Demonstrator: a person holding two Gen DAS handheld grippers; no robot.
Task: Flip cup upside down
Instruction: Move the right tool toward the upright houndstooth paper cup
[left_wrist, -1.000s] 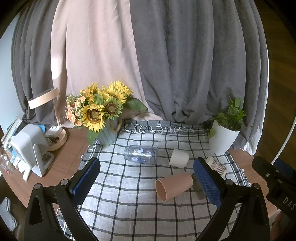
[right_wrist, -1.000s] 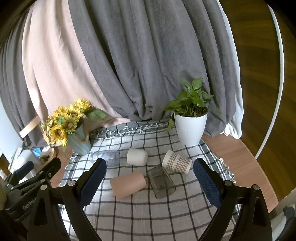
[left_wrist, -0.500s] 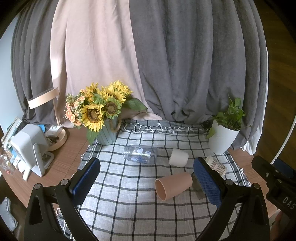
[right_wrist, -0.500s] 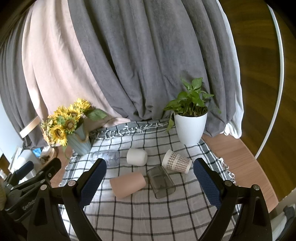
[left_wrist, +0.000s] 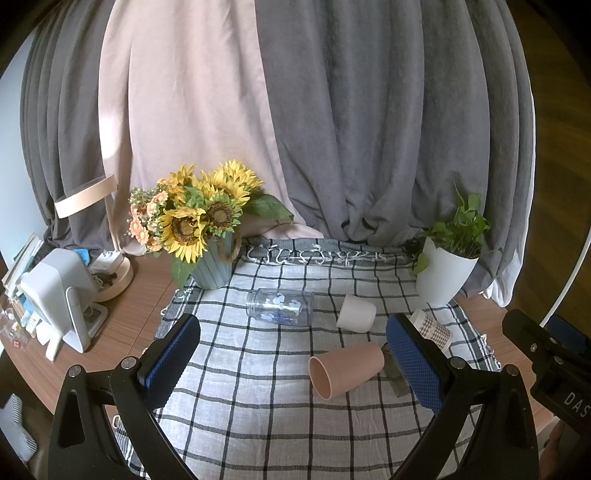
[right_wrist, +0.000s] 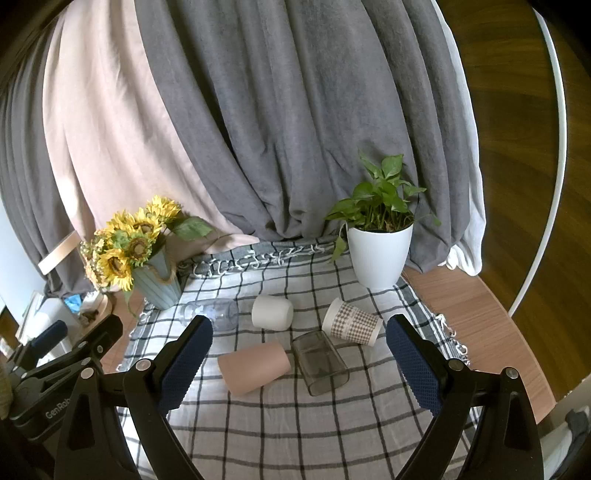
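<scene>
Several cups lie on their sides on a checked cloth (right_wrist: 280, 424). A pink cup (left_wrist: 345, 369) (right_wrist: 255, 366) lies nearest, mouth toward the near left. A white cup (left_wrist: 356, 314) (right_wrist: 272, 312), a clear glass jar (left_wrist: 280, 312) (right_wrist: 212, 314), a smoky square glass (right_wrist: 320, 362) and a checked paper cup (right_wrist: 351, 326) (left_wrist: 432, 328) lie around it. My left gripper (left_wrist: 293, 363) is open and empty, held above the cloth short of the pink cup. My right gripper (right_wrist: 299, 363) is open and empty, short of the pink cup and the smoky glass.
A sunflower vase (left_wrist: 214, 266) (right_wrist: 157, 282) stands at the cloth's back left. A white potted plant (left_wrist: 445, 273) (right_wrist: 378, 254) stands at the back right. A lamp and small devices (left_wrist: 62, 291) sit on the wooden table at the left. Curtains hang behind.
</scene>
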